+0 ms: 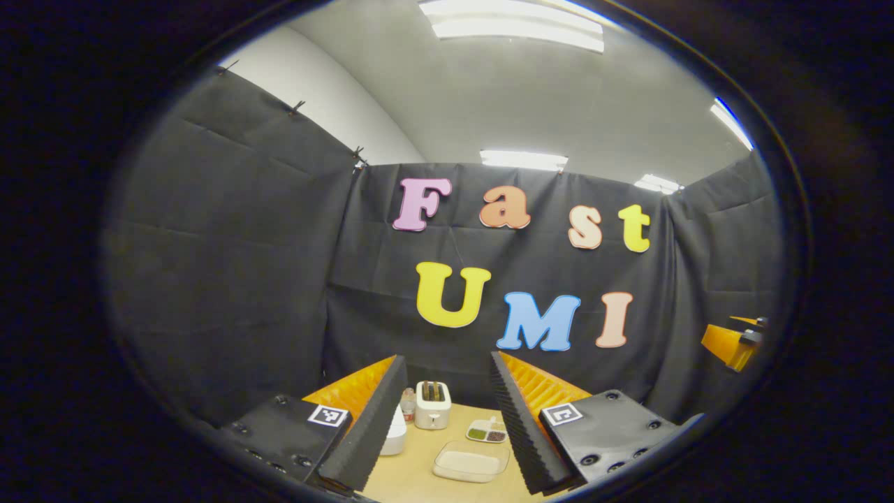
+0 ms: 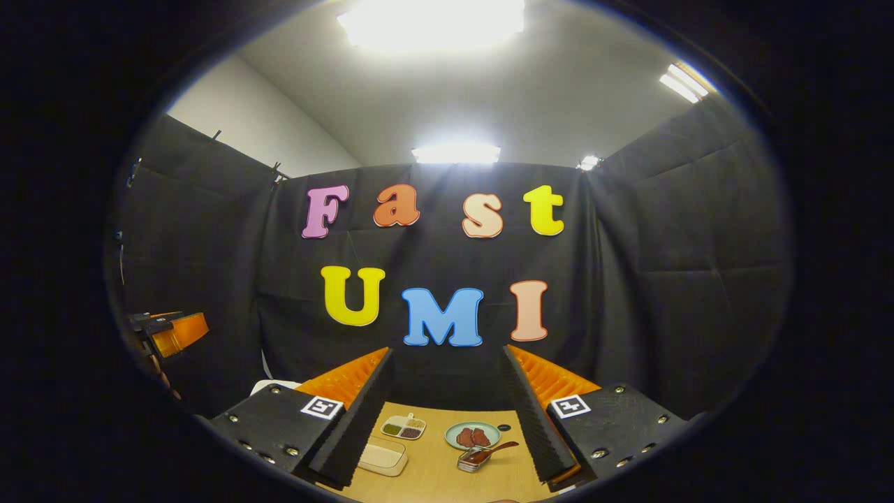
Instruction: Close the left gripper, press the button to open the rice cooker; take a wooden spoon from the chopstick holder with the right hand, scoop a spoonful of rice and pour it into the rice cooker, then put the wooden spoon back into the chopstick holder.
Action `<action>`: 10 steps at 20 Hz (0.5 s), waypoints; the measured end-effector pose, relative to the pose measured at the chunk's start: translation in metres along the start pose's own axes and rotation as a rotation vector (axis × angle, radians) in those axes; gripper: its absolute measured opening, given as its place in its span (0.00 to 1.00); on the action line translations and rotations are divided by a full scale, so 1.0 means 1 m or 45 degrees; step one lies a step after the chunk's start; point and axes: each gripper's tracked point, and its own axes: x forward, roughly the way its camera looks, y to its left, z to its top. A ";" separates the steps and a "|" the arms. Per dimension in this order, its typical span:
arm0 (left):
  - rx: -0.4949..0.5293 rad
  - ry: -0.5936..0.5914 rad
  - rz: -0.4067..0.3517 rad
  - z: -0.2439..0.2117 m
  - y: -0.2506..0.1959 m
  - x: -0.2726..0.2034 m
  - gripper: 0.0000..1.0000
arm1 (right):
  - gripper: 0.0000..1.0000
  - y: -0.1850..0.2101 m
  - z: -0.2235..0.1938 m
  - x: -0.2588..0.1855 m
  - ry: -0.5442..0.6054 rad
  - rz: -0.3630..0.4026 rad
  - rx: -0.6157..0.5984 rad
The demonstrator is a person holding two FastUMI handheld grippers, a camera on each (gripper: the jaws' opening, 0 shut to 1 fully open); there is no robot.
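Left tool [image 1: 447, 426] is held wide open above the desk [image 1: 412, 482], nothing gripped; the white rice cooker [image 1: 395, 433] is seen just past its left finger, low down. Right tool [image 2: 447, 419] is spread open too, with the rice tray [image 2: 383, 455] lying by its left finger.

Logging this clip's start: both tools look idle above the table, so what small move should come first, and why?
Probably close the left tool: its fingers stand wide apart, and the white rice cooker sits low beside its left finger, lid apparently down, so the button press needs shut fingers first.
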 end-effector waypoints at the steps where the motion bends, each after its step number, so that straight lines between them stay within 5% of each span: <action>1: 0.020 -0.004 0.031 -0.004 0.004 0.000 0.83 | 0.93 0.002 -0.004 0.002 -0.006 0.020 0.008; 5: 0.068 0.008 0.119 -0.025 0.029 0.001 0.83 | 0.94 0.024 -0.024 0.010 0.050 0.114 0.078; 10: 0.028 0.102 0.141 -0.076 0.079 0.057 0.84 | 0.94 0.052 -0.029 0.029 0.054 0.062 0.097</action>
